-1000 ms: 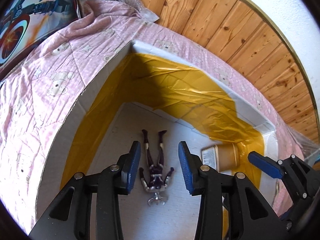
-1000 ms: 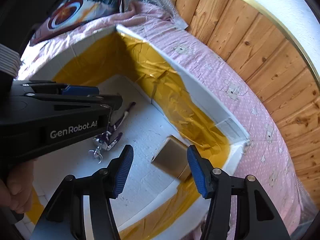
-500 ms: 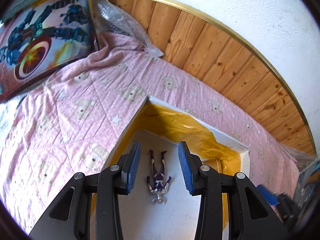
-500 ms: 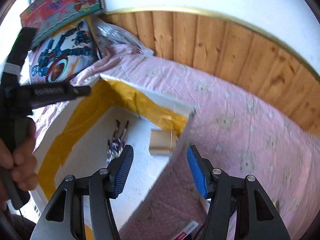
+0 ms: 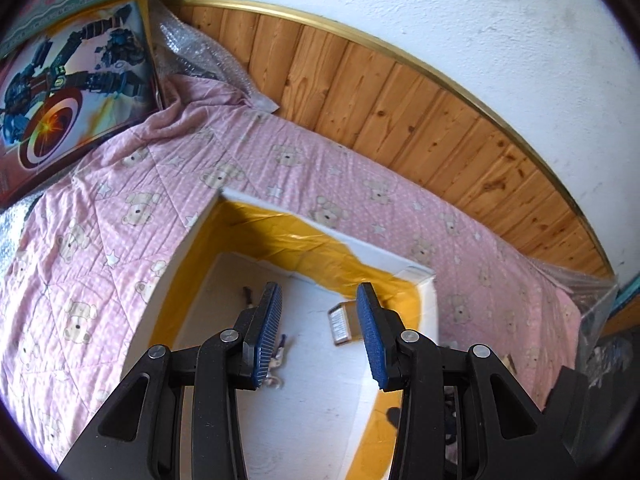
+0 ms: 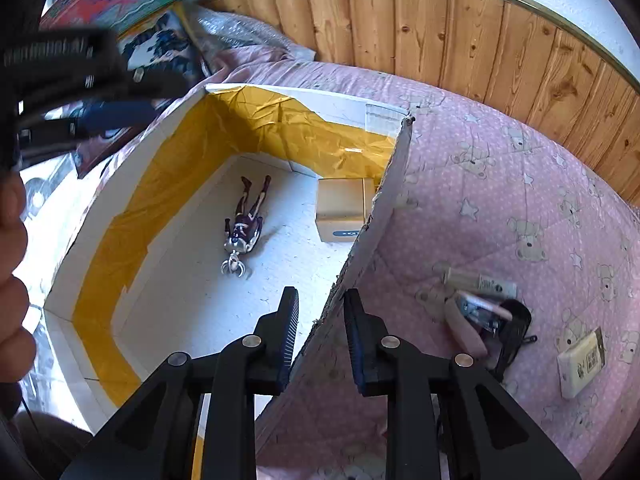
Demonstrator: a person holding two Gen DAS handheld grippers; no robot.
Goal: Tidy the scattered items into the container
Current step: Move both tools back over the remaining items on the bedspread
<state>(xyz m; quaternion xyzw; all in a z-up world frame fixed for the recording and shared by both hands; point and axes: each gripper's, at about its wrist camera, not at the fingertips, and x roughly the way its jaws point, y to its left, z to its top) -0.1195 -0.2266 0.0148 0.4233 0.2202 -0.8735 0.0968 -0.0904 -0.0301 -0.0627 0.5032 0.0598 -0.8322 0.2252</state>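
The box (image 6: 120,184), a white foam tub with yellow tape round its inner walls, sits on a pink bear-print quilt (image 6: 500,184). Inside it lie a toy figure (image 6: 244,226), flat on the white floor, and a small tan carton (image 6: 340,210) against the near wall, apart from the figure.

A second ago both tongs hung low inside the box, over those two items; now both are out of it. The left gripper (image 5: 318,332) has lifted well clear and looks down at the box from above, its jaws part open with nothing between them. The right gripper (image 6: 320,336) has swung sideways toward the box's right wall, and its jaws have just been closing: they are now narrow and empty, hanging above that wall's ragged top edge, not touching it as far as I can tell. I read this as two drops finished and the right hand heading for the next pick.

That pick lies on the quilt just right of the box: a jumble (image 6: 480,316) of small things, one pinkish and one black, too tangled to name, and beyond it a white packet (image 6: 582,362). So the task is part done, with these still out.
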